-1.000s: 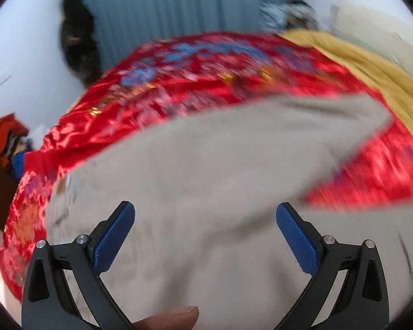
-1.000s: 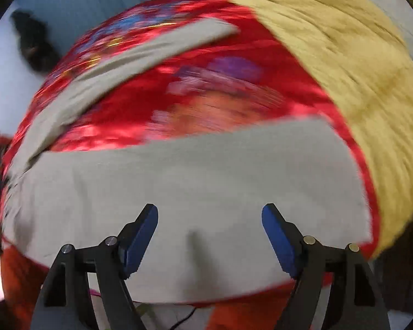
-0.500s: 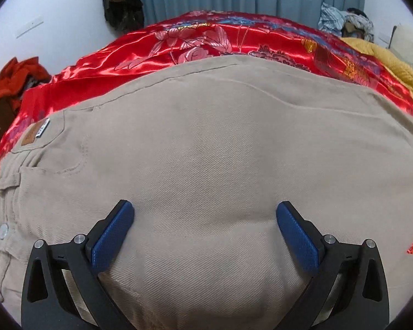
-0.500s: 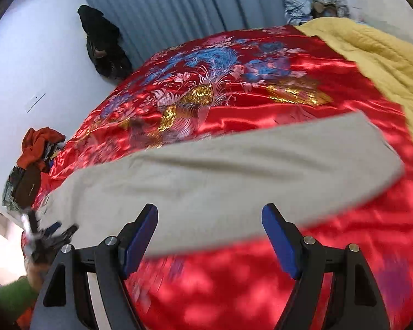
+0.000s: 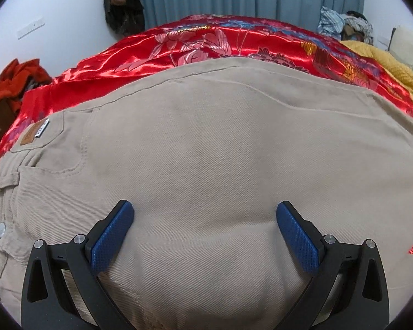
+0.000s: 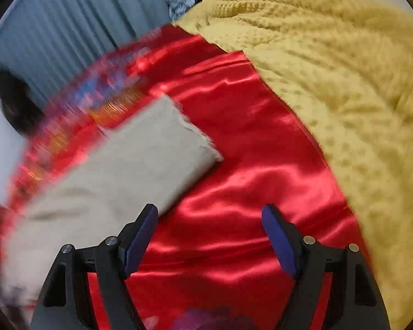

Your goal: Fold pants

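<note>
Holding both tongs spread apart, your left gripper (image 5: 205, 231) sits over the beige pants (image 5: 206, 151); your right gripper (image 6: 209, 236) over the red satin cover (image 6: 234, 192), pant leg (image 6: 140, 165) beside its left finger.

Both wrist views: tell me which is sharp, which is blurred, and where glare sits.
Left wrist view: sharp, twill weave of the beige cotton pants readable, white glare streaks on the red satin floral bedspread, edges bowed by fisheye. Right wrist view: motion-smeared, worst at left over the pants leg; yellow knitted blanket soft; right gripper itself crisp.
</note>
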Action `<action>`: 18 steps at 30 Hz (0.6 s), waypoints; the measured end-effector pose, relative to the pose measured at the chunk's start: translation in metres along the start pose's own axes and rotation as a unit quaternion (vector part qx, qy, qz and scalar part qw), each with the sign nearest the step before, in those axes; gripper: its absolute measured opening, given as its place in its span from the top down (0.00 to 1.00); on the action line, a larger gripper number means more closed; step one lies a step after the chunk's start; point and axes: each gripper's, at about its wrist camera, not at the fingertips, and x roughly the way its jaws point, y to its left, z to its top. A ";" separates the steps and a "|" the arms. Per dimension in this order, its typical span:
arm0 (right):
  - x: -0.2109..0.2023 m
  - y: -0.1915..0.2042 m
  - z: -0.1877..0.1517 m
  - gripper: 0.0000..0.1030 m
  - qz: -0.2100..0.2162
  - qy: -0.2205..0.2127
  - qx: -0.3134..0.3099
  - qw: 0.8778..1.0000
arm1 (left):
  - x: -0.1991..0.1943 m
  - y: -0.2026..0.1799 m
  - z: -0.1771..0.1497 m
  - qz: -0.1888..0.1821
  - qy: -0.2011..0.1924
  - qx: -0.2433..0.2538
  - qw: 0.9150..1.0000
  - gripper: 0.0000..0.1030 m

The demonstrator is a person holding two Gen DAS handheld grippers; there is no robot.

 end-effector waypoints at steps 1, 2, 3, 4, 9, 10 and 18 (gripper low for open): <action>0.005 0.000 0.000 0.25 0.018 0.007 0.014 1.000 | 0.000 0.000 0.000 0.000 0.000 0.000 1.000 0.00; 0.010 -0.001 0.000 0.25 0.023 0.013 0.025 0.999 | 0.000 0.000 0.000 0.000 -0.001 0.000 1.000 0.00; 0.019 0.001 0.002 0.25 0.017 0.016 0.031 0.999 | 0.000 0.000 0.000 0.000 -0.001 0.000 1.000 0.00; 0.027 0.005 0.006 0.25 0.012 0.015 0.033 0.999 | 0.000 0.000 0.000 0.000 -0.002 -0.001 1.000 0.01; 0.053 0.029 0.021 0.53 0.015 -0.005 0.059 0.998 | 0.001 0.000 0.000 0.000 -0.004 -0.001 1.000 0.00; 0.055 0.038 0.023 0.90 0.005 -0.006 0.048 0.999 | 0.001 0.000 0.000 0.000 -0.005 -0.001 1.000 0.00; -0.043 0.166 -0.057 0.94 0.163 -0.010 -0.245 0.956 | 0.001 0.000 0.000 0.000 -0.006 -0.002 1.000 0.00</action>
